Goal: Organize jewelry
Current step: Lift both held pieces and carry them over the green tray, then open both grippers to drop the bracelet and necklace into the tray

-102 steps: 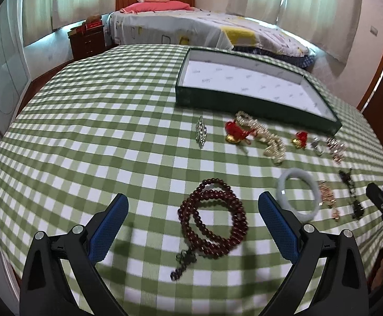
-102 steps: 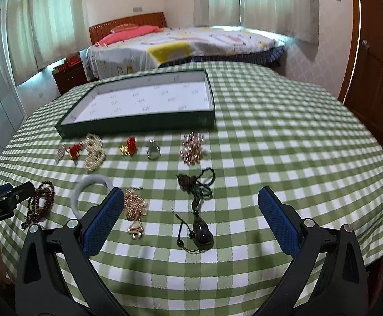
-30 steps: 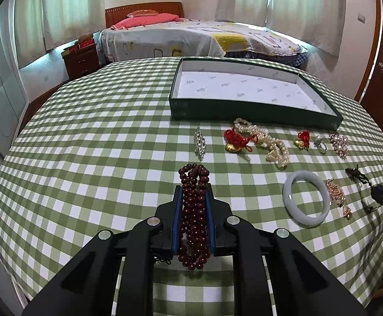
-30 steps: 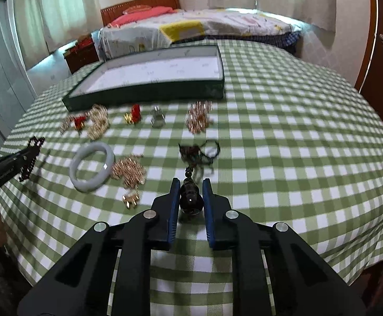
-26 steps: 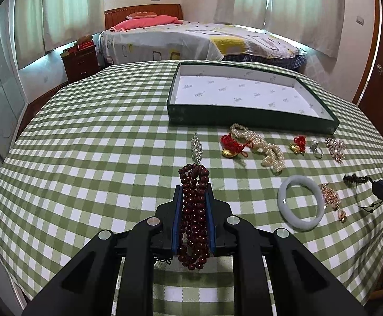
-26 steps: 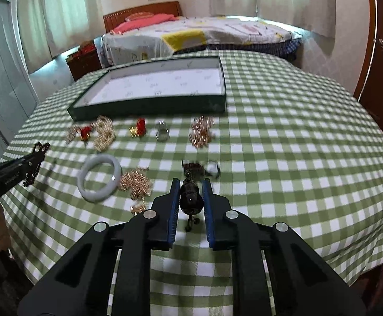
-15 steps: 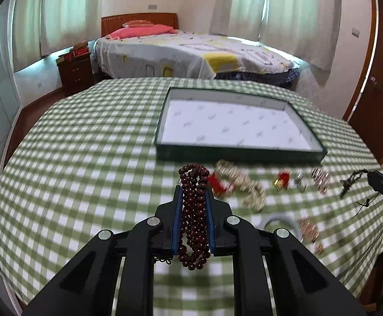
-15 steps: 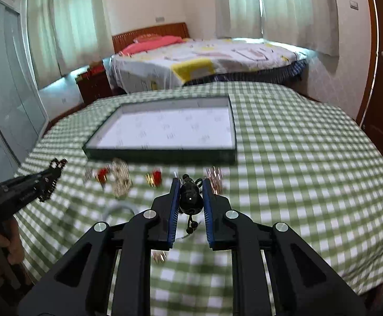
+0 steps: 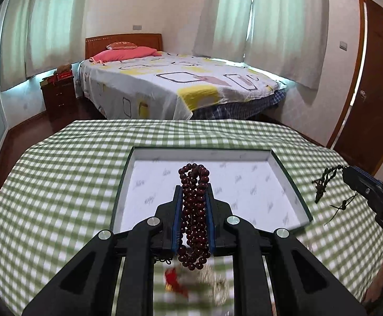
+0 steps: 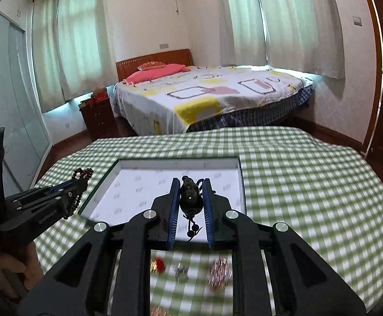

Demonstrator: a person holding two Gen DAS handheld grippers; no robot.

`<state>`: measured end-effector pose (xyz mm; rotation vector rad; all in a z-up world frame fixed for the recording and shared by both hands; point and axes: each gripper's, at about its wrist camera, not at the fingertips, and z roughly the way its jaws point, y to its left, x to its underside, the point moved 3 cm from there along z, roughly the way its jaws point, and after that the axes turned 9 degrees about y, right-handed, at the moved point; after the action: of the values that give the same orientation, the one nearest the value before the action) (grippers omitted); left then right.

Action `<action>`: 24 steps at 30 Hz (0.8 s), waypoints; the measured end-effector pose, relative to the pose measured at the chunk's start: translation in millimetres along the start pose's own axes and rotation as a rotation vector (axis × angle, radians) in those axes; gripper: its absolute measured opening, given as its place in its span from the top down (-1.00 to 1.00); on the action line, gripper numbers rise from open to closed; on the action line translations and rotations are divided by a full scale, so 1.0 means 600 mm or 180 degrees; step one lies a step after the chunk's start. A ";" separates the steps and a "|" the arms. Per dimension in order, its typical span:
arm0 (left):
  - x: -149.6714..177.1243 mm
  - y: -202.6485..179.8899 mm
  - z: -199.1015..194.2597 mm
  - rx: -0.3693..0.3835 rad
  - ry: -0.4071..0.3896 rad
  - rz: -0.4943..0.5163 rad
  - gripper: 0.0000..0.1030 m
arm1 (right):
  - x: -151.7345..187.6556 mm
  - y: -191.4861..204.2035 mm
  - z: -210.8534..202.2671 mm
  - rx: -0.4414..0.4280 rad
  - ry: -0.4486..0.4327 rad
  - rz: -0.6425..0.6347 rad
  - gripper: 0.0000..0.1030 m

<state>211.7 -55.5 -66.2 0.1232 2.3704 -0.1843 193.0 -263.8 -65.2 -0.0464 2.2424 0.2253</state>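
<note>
Your left tongs (image 9: pixel 193 192) are clenched on the dark red bead bracelet (image 9: pixel 194 212): its loops are pinched between the blue pads (image 9: pixel 177 218), one end of the bundle poking out past the tips and the other hanging down below them. In the left wrist view the bracelet sits at frame centre, in front of the white lining of the green-walled tray (image 9: pixel 291 181), which lies on the green checked surface (image 9: pixel 60 173).

Your right tongs (image 10: pixel 190 192) grip the black pendant (image 10: pixel 190 197), a glossy dark bead squeezed between the pads, with its thin cord and small beads dangling beneath toward the lower centre of the right wrist view. The same tray (image 10: pixel 242 184) lies behind it in that view.

Each tool shows in the other's camera. The right tongs enter at the right edge of the left wrist view, with the knotted black cord (image 9: pixel 323 181) hanging from their tip. The left tongs come in at the left edge of the right wrist view, red beads (image 10: pixel 82 173) jutting from the tip, and your hand (image 10: pixel 12 271) is wrapped round the handle at lower left.

Through the tongs' frames, at the bottom of both views, loose jewelry lies blurred on the surface: a red and gold ornament (image 9: pixel 174 281), and a rose-gold cluster (image 10: pixel 219 272).
</note>
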 end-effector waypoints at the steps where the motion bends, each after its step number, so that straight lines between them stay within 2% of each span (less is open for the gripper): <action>1: -0.005 0.000 0.008 -0.0013 0.0001 0.0000 0.67 | -0.004 -0.002 0.008 0.0008 -0.0002 0.0002 0.66; 6: -0.002 0.003 0.079 -0.0119 0.0215 0.0033 0.67 | -0.005 -0.022 0.072 0.0025 0.0144 0.0050 0.66; 12: 0.030 0.043 0.148 -0.0233 0.0538 -0.0018 0.67 | 0.035 -0.044 0.163 0.0073 0.0563 0.0103 0.66; 18: 0.044 0.055 0.185 -0.0247 0.0711 -0.0012 0.67 | 0.070 -0.048 0.210 0.0136 0.0830 0.0118 0.66; 24: 0.052 0.067 0.198 -0.0259 0.0789 -0.0040 0.67 | 0.082 -0.053 0.228 0.0188 0.0936 0.0120 0.66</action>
<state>275.7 -34.6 -176.4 0.0970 2.6219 -0.0820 270.6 -268.4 -192.1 -0.0054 2.5432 0.1816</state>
